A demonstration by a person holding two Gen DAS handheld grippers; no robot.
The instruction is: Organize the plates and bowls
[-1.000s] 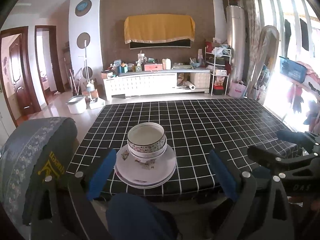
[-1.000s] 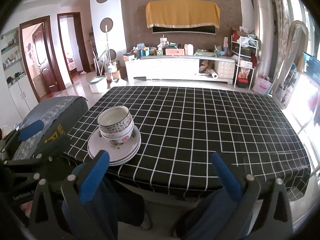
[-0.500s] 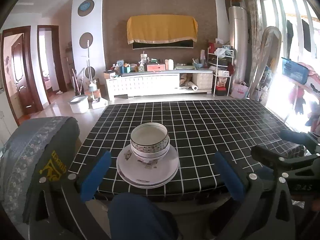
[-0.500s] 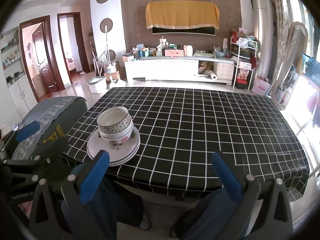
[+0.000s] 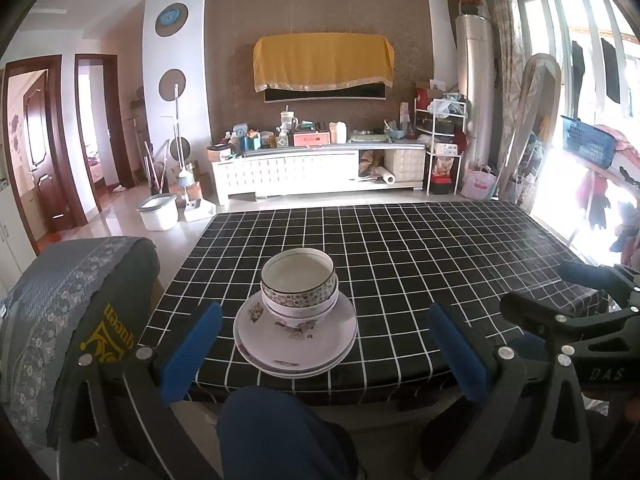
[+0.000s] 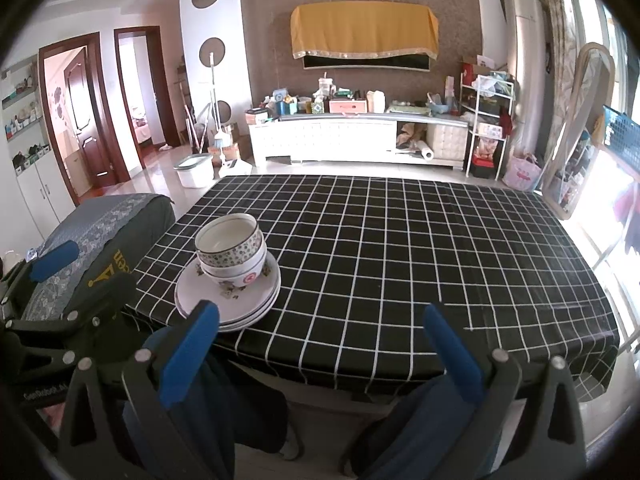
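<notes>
Two nested bowls (image 5: 298, 286) sit on a stack of white floral plates (image 5: 296, 342) near the front edge of the table (image 5: 420, 264), which has a black grid cloth. The stack also shows in the right wrist view, bowls (image 6: 231, 249) on plates (image 6: 228, 294), at the table's front left. My left gripper (image 5: 324, 354) is open and empty, held in front of the table edge with the stack between its blue fingers. My right gripper (image 6: 322, 354) is open and empty, in front of the table edge, to the right of the stack.
A chair with a grey patterned cover (image 5: 72, 312) stands left of the table. The person's knee (image 5: 280, 432) is below the table edge. A white TV cabinet (image 5: 316, 172) with clutter and a white bucket (image 5: 158, 212) stand across the room.
Both grippers have shifted slightly; the stack sits a little higher and more centred in the left wrist view. Both stay open. The bowls and plates have not moved.
</notes>
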